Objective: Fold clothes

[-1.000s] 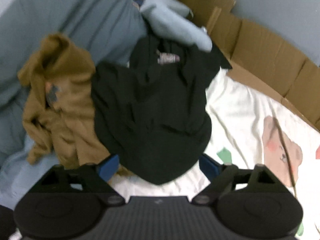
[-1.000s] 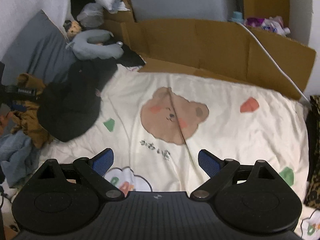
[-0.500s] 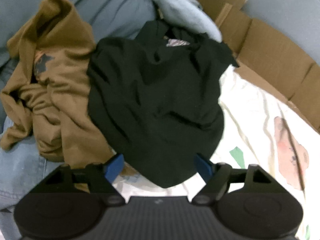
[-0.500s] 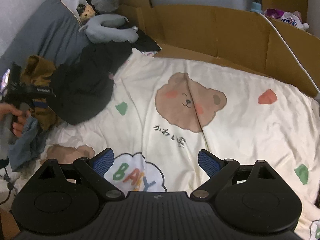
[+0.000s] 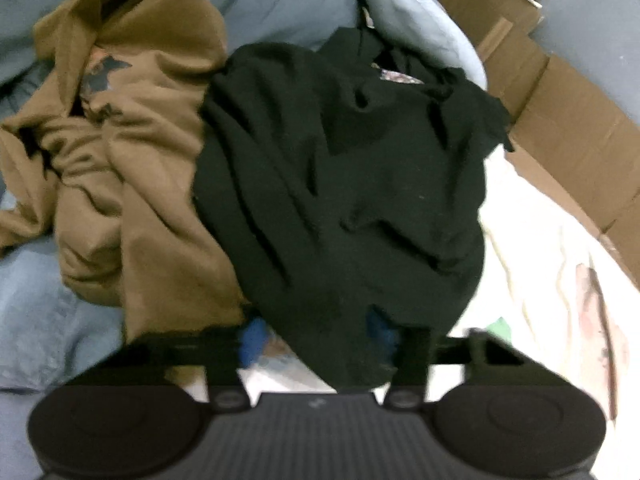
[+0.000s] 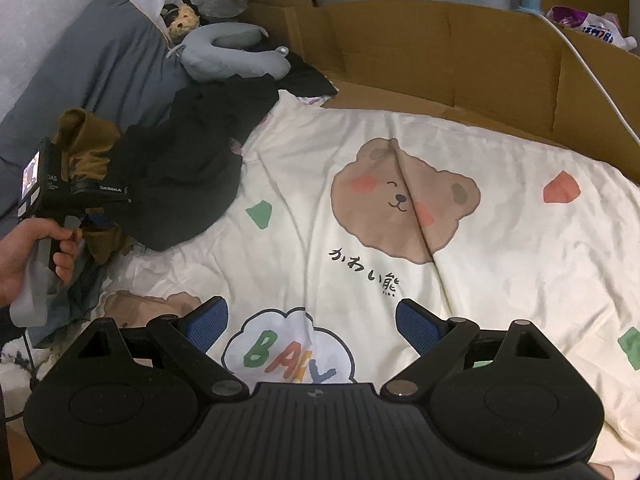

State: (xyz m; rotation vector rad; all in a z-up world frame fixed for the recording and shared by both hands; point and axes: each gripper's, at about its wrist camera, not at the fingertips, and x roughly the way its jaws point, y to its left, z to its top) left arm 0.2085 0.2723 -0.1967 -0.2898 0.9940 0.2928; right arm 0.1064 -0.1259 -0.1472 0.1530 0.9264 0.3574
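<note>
Black garment (image 5: 340, 184) lies crumpled on the left side of the cream bear-print bedsheet (image 6: 500, 248), its lower hem hanging toward the left wrist camera. Just to its left, touching and partly tucked under it, a brown garment (image 5: 132, 168) lies bunched, with a dark print on its upper part. Light-blue denim fabric (image 5: 44, 320) lies under and to the left of the brown one.

Left gripper (image 5: 316, 336): jaws closing, with the lower edge of the black garment between them. Blue pads are blurred and half covered by the cloth; whether they already press on it cannot be told. In the right wrist view the left gripper (image 6: 108, 216) points at the near edge of the clothes pile, gripped by the person's left hand (image 6: 36, 252).

Right gripper (image 6: 312, 324): fingers spread wide, nothing between them, hovering over the sheet above the cloud print lettered "BABY". Well apart from the clothes pile.

Behind the pile: a grey neck pillow (image 6: 236, 56) touching the far edge of the black garment, a small plush bear (image 6: 182, 20) beside it, and a grey bed pillow (image 6: 100, 68) along the left. A flattened cardboard wall (image 6: 460, 56) borders the sheet's far side; a white cable (image 6: 592, 68) runs across it.
</note>
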